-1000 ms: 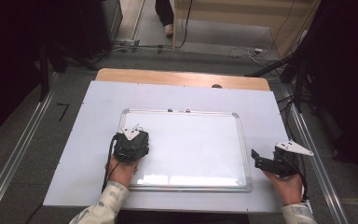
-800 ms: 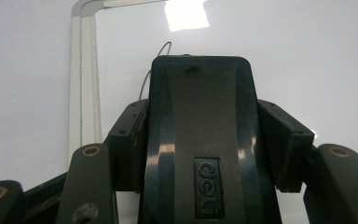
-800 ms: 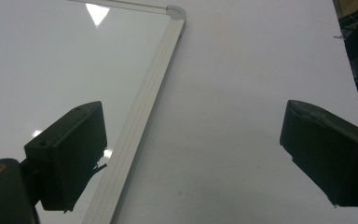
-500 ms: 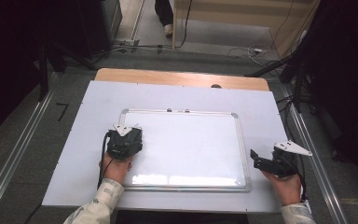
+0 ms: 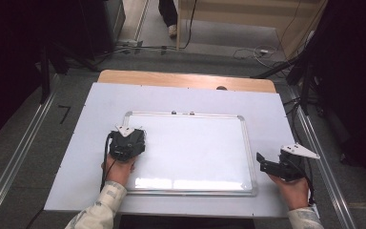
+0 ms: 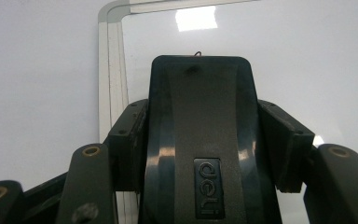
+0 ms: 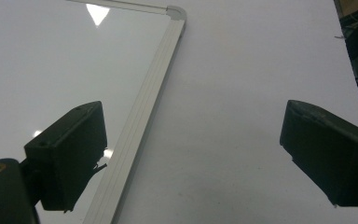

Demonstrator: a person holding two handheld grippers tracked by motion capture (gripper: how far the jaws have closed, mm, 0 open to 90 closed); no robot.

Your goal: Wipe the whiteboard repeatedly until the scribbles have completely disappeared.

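A white whiteboard [image 5: 195, 148] with a silver frame lies flat on the table. My left gripper [image 5: 127, 139] hovers over the board's left part, near its left frame edge, shut on a black board eraser [image 6: 200, 130] marked "deli". The eraser's front end points toward the board's corner [image 6: 109, 14], and the board surface [image 6: 284, 56] looks blank. My right gripper [image 5: 262, 163] is off the board, just right of its right frame [image 7: 144, 126], low over the table. In the right gripper view my right gripper [image 7: 200, 149] stands open with nothing between its fingers.
The board rests on a white table cover [image 5: 100, 105], with a wooden strip [image 5: 186, 78] along the far edge. Metal rails [image 5: 24, 152] run along both sides on the floor. Cables [image 5: 257, 50] and a person's shoe [image 5: 172, 31] lie beyond the table.
My left gripper, holding the eraser, has slid a little to the left across the board toward its left edge. The right gripper has barely moved.
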